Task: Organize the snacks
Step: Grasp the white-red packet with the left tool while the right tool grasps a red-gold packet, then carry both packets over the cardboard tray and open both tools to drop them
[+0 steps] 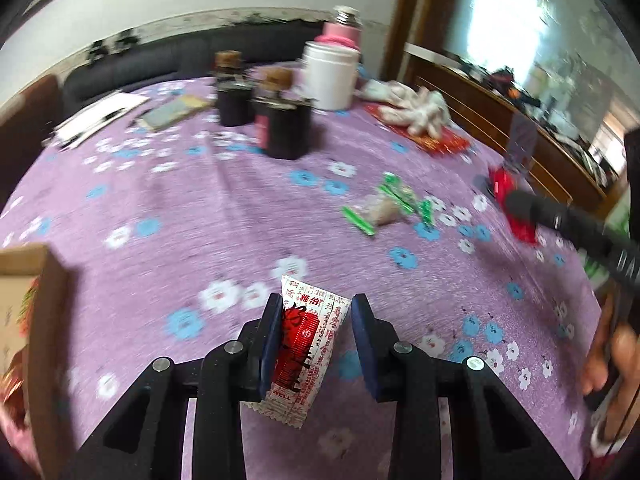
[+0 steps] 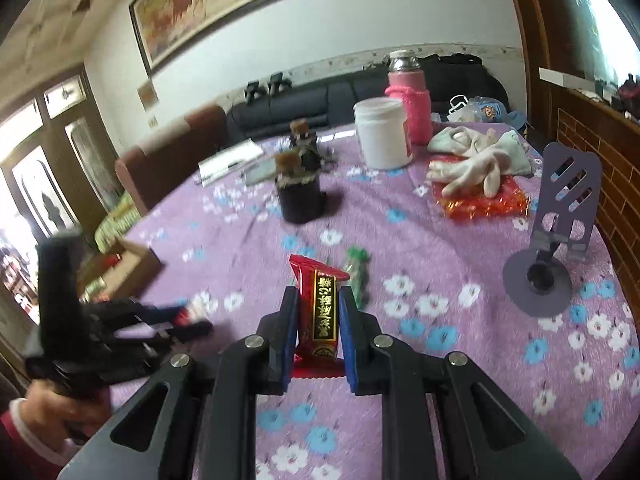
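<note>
Two grippers hang over the purple flowered tablecloth (image 1: 168, 208), with a cardboard box (image 1: 36, 300) just to the left of the left gripper (image 1: 316, 320). That gripper is closed on a white-and-red snack packet (image 1: 304, 344), lifted clear of the cloth, while the right gripper (image 2: 318, 312) pinches a red snack packet (image 2: 318, 308) upright. Green-wrapped candies (image 1: 384, 208) lie on the cloth ahead of both.

Glossy foil snack wrapper (image 2: 319, 312), matt cloth tablecloth (image 2: 440, 248)
</note>
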Demonstrator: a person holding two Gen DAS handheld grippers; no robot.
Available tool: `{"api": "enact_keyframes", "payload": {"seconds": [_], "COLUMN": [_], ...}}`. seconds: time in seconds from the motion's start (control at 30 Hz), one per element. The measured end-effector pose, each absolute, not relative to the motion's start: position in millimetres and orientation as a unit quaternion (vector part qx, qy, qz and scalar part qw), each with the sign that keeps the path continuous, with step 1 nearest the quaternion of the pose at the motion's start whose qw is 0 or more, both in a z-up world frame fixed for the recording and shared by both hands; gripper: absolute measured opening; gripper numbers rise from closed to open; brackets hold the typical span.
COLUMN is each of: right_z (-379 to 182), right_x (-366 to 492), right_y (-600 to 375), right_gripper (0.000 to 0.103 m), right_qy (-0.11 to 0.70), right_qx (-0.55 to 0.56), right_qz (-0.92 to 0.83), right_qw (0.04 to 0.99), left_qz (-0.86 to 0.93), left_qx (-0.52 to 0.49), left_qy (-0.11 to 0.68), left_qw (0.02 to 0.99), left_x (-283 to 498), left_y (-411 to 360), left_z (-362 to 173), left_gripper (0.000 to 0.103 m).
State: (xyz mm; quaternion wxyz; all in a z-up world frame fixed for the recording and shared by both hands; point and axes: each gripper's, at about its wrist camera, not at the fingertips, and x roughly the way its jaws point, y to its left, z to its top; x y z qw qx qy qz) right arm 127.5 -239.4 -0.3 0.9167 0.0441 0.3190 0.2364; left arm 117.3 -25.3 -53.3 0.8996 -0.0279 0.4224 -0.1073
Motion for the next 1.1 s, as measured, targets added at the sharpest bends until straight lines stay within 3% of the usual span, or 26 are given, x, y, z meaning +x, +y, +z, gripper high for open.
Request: {"api": "enact_keyframes", "payload": {"seconds": [0.53, 1.1], "right_z": [18, 37], "right_x": [67, 39], "right_y": [-146, -75], "right_gripper": [0.019, 0.019], "right_qy": [0.298, 0.279], "right_qx": [-0.094, -0.154], "right_qz": [0.162, 0.193], "right_qw": [0.936, 0.928], "left_qz": [0.000, 0.076], "left_qx": [-0.034, -0.044], "left_qy": [0.346, 0.315], "left_qw": [0.938, 0.945], "left_x": [61, 10], "left_y": [18, 88], "left_z": [-3, 22], "left_gripper": [0.036, 0.036]}}
